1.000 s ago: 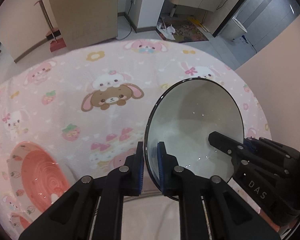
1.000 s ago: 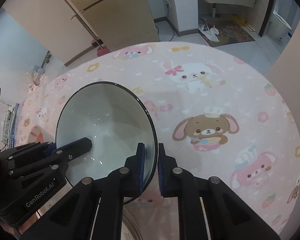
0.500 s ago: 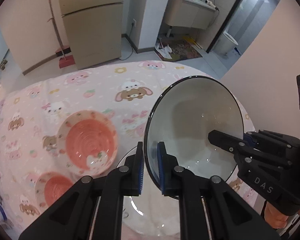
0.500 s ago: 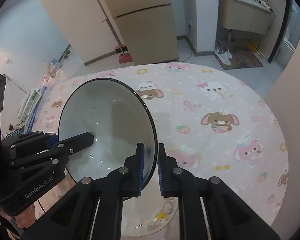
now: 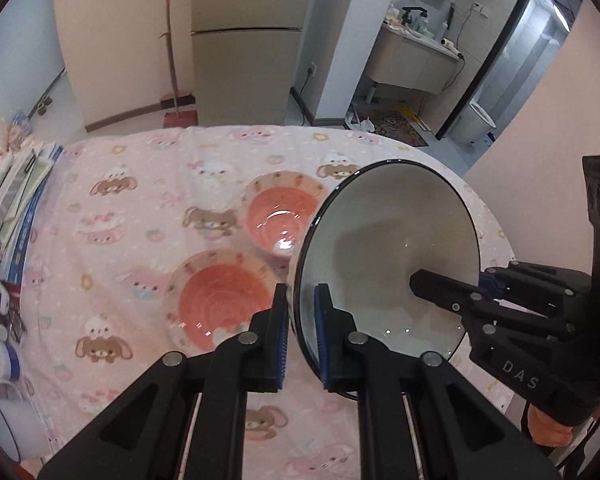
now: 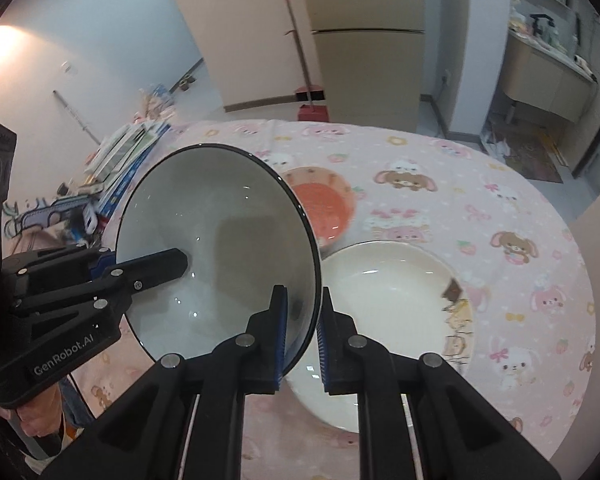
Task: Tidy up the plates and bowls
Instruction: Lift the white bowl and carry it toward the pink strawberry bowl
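Held aloft above the pink cartoon-print tablecloth (image 5: pixel 132 184): large black-rimmed grey ceramic bowl (image 5: pixel 388 256), rim pinched on opposite sides by left gripper (image 5: pixel 301 334) and right gripper (image 6: pixel 302 334).

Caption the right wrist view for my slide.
Two hand-held grippers grip a dark-rimmed white bowl by opposite edges above a cream plate on pink cartoon tablecloth.

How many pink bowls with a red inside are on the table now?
2. One pink bowl sits farther back on the table; the other is nearer, beside the held dark-rimmed bowl. More may be hidden behind it.
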The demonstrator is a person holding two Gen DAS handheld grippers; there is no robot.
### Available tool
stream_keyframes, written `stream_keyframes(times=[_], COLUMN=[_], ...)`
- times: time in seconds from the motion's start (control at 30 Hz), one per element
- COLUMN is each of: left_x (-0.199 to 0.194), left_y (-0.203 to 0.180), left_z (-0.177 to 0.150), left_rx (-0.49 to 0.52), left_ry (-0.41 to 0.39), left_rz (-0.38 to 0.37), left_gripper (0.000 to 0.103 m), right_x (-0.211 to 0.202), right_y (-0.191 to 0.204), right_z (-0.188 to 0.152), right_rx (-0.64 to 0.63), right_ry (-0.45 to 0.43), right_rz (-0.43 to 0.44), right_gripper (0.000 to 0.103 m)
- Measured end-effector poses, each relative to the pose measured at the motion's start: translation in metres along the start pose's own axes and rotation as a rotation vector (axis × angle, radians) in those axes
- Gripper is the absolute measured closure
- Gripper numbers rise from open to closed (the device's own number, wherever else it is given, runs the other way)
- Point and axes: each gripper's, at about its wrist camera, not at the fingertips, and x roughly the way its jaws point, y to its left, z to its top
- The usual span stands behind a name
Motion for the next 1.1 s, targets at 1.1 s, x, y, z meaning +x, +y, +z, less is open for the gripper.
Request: stream_keyframes(times=[1.1], left_x=[0.087], left_y=[0.106], left_z=[-0.029], left_rx=[-0.093], left_ry=[0.13], left_rz=[0.053], left_gripper=[0.093], right_x=[0.148], right_y=[0.058], right_z=[0.019], right_rx=[-0.036], right_ry=[0.214], right_rz=[0.013], right_gripper=[0.089])
